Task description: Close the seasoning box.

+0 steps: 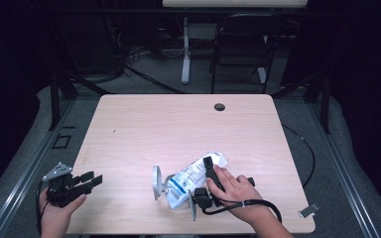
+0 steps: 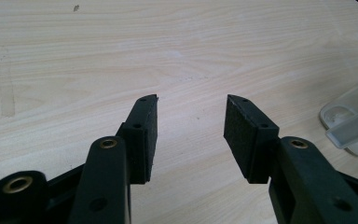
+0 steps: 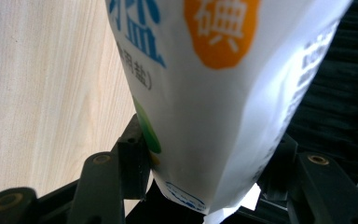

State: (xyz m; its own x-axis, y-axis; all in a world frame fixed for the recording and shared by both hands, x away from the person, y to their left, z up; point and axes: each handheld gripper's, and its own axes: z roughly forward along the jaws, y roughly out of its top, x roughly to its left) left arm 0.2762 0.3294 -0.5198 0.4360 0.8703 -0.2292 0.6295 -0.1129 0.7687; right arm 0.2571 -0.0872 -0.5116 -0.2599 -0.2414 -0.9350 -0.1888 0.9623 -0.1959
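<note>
Low and centre in the high view, the bag [image 1: 191, 177] lies on the table [image 1: 144, 124], long axis running lower left to upper right. The right gripper [image 1: 209, 174] has its jaws clamped wide across the bag. At lower left, well apart, the left gripper [image 1: 90, 179] gapes empty, aimed toward the clear scoop [image 1: 157, 182] beside the bag.

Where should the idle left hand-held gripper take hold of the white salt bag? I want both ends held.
On the bag's near lower end, coming from the left. It lies slanted on the table with that end free, while the right hand-held gripper already straddles its middle.
</note>
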